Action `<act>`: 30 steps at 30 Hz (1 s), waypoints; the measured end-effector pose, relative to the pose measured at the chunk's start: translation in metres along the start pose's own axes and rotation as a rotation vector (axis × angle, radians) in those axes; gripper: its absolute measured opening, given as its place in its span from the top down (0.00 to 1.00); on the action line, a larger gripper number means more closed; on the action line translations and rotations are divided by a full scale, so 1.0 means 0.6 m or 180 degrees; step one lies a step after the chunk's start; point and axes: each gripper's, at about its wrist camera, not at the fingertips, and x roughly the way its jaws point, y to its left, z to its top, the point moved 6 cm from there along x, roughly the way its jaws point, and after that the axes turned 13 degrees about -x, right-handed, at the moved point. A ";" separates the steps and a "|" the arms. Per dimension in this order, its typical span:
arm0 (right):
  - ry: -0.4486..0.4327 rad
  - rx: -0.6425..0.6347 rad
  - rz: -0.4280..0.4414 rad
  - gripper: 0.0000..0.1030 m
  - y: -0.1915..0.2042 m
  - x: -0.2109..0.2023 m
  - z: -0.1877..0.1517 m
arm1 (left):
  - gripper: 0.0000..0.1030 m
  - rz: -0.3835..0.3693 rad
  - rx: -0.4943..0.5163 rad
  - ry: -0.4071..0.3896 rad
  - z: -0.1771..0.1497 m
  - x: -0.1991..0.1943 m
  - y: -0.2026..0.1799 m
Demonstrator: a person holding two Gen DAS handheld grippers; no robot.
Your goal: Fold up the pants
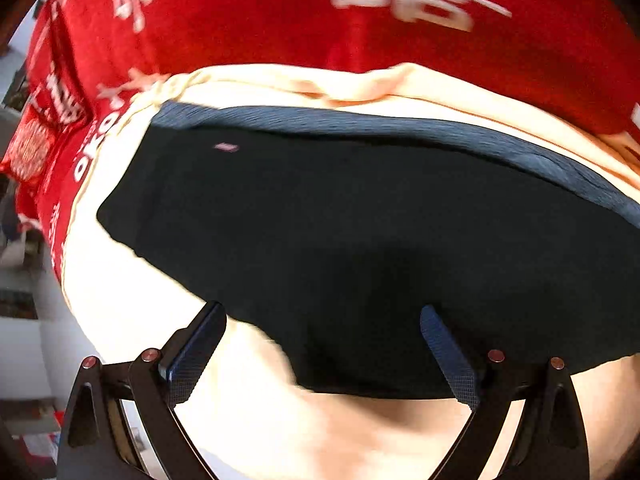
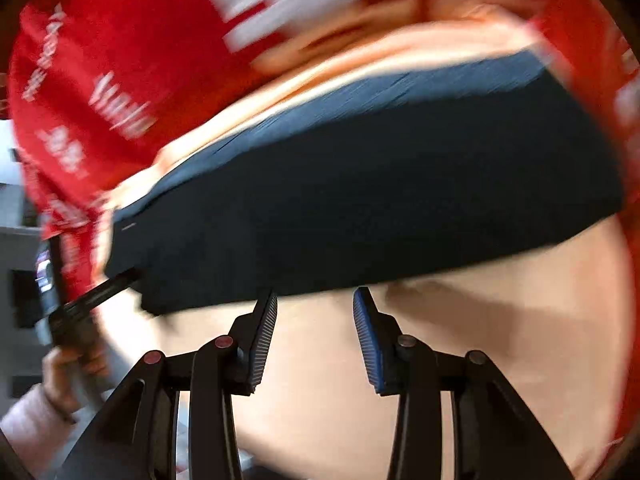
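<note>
A red cloth with white lettering is covering the far part of the surface, and a pale cream sheet is lying over it, filling the near ground in both views. On the cream sheet the dark pants are lying as a compact, thick block, its far edge showing stacked bluish layers. Judging by that stack, the folding is looking largely done; what is left, if anything, is probably a last squaring-up or a final fold, though motion blur in the right wrist view is making the layers hard to count.

The left gripper is hanging with its jaws spread wide over the near edge of the pants, nothing pinched between them. The right gripper is standing at a middling gap just short of the near edge of the pants, with only bare cream sheet between its pads, so it is holding nothing. At the left edge of the right wrist view, the other gripper's dark finger is reaching toward the left corner of the pants, with the person's hand gripping its handle.

No containers are showing in either view.
</note>
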 end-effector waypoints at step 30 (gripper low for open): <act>-0.0193 0.0745 0.0718 0.91 0.337 0.238 -0.036 | 0.04 -0.0742 0.0561 -0.0074 0.072 0.080 0.096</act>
